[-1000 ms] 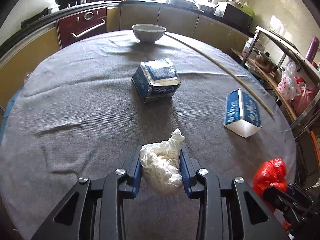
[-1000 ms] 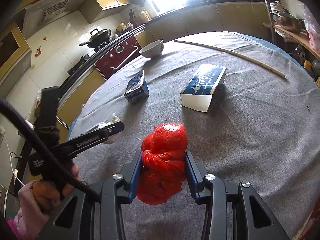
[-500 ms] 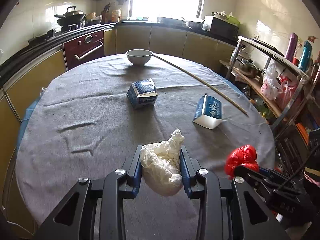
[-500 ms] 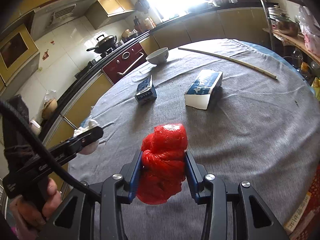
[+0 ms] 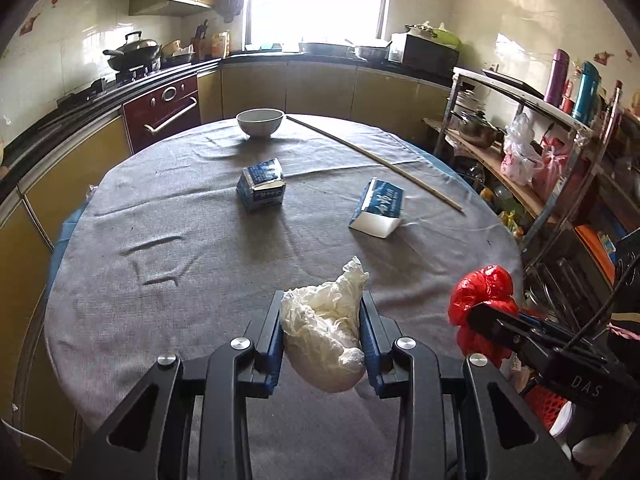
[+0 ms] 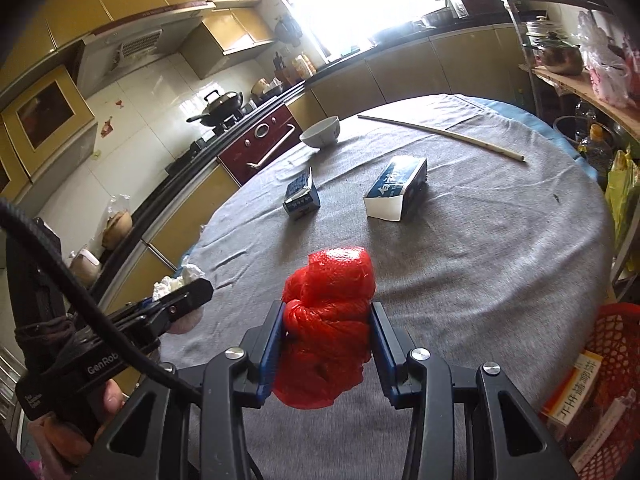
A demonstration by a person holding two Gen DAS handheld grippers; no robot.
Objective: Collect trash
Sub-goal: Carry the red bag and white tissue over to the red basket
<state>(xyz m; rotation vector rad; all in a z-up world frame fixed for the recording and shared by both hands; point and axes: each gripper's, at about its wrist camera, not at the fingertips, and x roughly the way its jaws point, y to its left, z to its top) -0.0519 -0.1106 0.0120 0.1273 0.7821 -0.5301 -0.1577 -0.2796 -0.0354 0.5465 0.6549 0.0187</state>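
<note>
Both wads held — carry to the bin.
Left tongs (image 5: 322, 334) clamp the white wad (image 5: 326, 336), right tongs (image 6: 326, 334) the red bag (image 6: 326, 320); next, the basket (image 6: 612, 364) off the counter's (image 6: 500, 248) near right edge — probably.

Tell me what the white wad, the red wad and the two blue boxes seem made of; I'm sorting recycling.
White wad: thin plastic film or tissue, crinkled, faintly glossy. Red wad: thin shiny plastic bag, knotted, translucent. Opened blue box and longer blue box: printed cardboard, probably foil-lined; silvery flaps show.

Left hand-held gripper (image 5: 322, 340), right hand-held gripper (image 6: 326, 344): black angular frames, blue pads, silver screws; black cable, "GenRob" and "DAS" lettering seen.
</note>
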